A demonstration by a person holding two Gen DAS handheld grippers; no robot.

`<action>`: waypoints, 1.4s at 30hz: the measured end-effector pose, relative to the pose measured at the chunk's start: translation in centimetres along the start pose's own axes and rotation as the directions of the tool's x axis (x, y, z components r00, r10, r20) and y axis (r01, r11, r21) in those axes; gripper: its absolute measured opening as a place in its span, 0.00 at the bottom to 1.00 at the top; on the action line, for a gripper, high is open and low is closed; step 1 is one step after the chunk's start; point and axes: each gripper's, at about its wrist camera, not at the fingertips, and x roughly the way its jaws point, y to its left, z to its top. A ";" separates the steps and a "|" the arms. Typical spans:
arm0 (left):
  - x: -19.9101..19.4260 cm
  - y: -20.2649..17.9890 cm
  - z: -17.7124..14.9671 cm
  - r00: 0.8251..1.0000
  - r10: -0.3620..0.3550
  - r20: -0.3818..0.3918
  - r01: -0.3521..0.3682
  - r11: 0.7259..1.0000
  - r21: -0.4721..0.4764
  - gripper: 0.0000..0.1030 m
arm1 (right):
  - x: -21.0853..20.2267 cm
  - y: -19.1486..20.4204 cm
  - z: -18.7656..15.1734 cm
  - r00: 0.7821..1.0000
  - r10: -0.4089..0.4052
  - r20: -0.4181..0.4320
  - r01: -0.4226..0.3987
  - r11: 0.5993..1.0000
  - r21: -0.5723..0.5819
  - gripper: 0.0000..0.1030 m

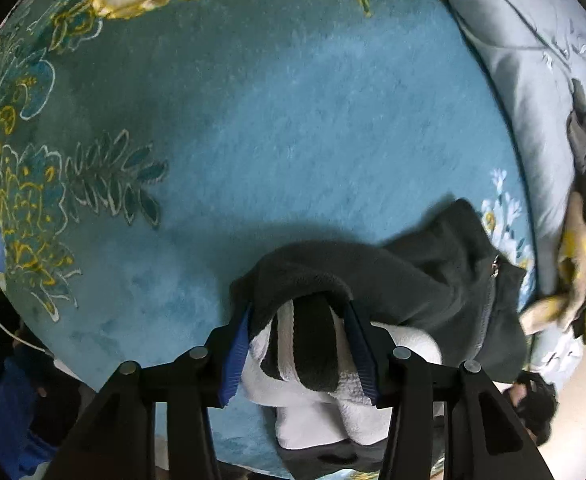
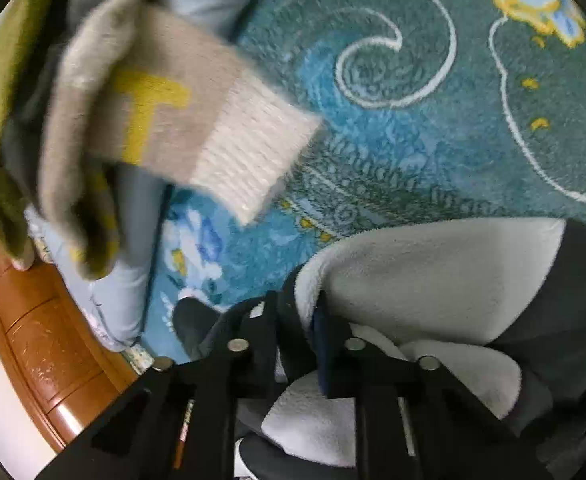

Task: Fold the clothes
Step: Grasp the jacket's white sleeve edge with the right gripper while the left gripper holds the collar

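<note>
Carpet, teal with yellow and white flowers, fills the left wrist view from its left edge to the pale blue-grey quilt curving down the right. The left gripper is clamped on a fold of the dark grey fleece jacket, whose white lining bulges between the blue-padded fingers. The jacket drapes rightward over the carpet, its zipper showing, and ends near the quilt's edge. On the quilt lies a heap of other clothes, grey, beige and yellow.

In the right wrist view, a wooden edge sits at lower left beside the quilt. A beige knit sweater with yellow lettering and a white ribbed cuff hangs blurred over the quilt and carpet. The right gripper pinches the jacket's white-lined edge, and the garment spreads to the right edge of the view.
</note>
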 end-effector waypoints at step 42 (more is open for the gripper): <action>-18.8 -1.0 -11.9 0.875 -0.180 0.450 0.061 0.962 0.266 0.10 | -23.2 -8.0 -7.0 0.936 0.330 0.120 -0.280 0.908 -0.312 0.02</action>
